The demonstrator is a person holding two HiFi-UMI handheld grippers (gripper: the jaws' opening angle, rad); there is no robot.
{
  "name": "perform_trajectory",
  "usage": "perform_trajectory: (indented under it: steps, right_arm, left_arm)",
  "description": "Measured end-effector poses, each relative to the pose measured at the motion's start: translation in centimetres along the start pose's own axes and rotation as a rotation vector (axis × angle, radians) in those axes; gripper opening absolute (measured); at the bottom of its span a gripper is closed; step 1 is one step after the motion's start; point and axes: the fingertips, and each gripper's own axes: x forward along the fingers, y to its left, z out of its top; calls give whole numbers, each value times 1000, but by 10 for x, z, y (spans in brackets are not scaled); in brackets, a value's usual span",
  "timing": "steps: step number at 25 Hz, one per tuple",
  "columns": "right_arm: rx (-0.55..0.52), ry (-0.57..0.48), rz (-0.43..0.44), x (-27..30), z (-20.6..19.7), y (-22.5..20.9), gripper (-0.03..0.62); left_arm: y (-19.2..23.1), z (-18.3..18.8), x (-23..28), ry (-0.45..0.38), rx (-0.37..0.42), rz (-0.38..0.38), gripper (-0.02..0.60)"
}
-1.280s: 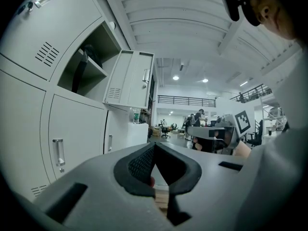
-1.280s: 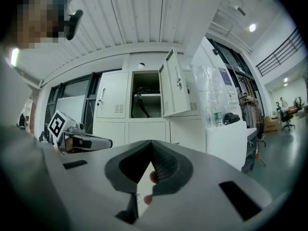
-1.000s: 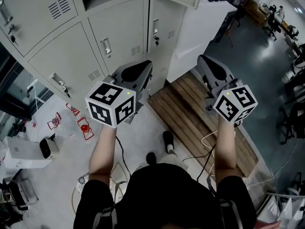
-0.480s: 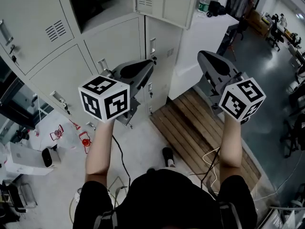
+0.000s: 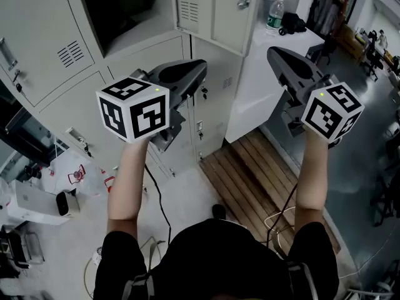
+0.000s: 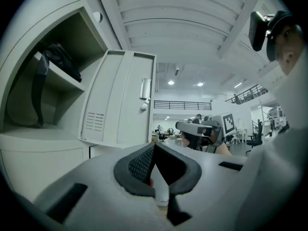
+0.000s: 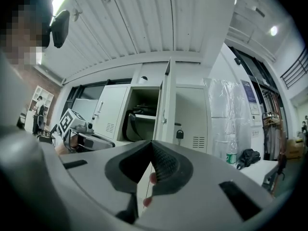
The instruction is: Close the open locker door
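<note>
Lockers (image 5: 69, 105) in pale grey fill the wall ahead. To their right is a white counter (image 5: 256, 86) with a bottle (image 5: 274, 14) and a black bag (image 5: 294, 22) on top. Wooden slats (image 5: 250, 167) lie on the floor at the counter's foot. On the floor to the left are a white box (image 5: 28, 202) and a plastic sack (image 5: 72, 167) with red print. The right gripper view also shows a tall plastic-wrapped cabinet (image 7: 224, 114) behind the bottle, carrying a blue notice (image 7: 249, 96).

The writing on the notice, the sack and the bottle's green label is too small to read. The only clear marks are the black-and-white squares on the grippers' cubes.

One upper locker (image 5: 122, 11) is open, with a dark strap (image 6: 57, 61) hanging off its shelf. Its door (image 5: 215, 11) stands out into the room from the right side of the opening. It is plain grey metal with a block of vent slots (image 5: 189, 9) low down and a metal handle (image 5: 245, 2) near its free edge. From the head view it sits above the space between the two grippers. The right gripper view catches it nearly edge-on, straight ahead above the jaws.

The left gripper (image 5: 199, 69) is held up in front of the closed lockers below the opening, and the right gripper (image 5: 275, 55) in front of the counter. Both are clenched with nothing between the pads, and neither touches the door.
</note>
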Motion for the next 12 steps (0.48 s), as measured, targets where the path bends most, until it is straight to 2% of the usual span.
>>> perform_trajectory:
  steps: [4,12]
  right_arm:
    - [-3,-42,21,16,17,-20,5]
    - [-33,-109,70,41,53,-52,5]
  left_arm:
    - [3,20,15,-28,57,27,17]
    - [11,53,46,-92,112,77,17]
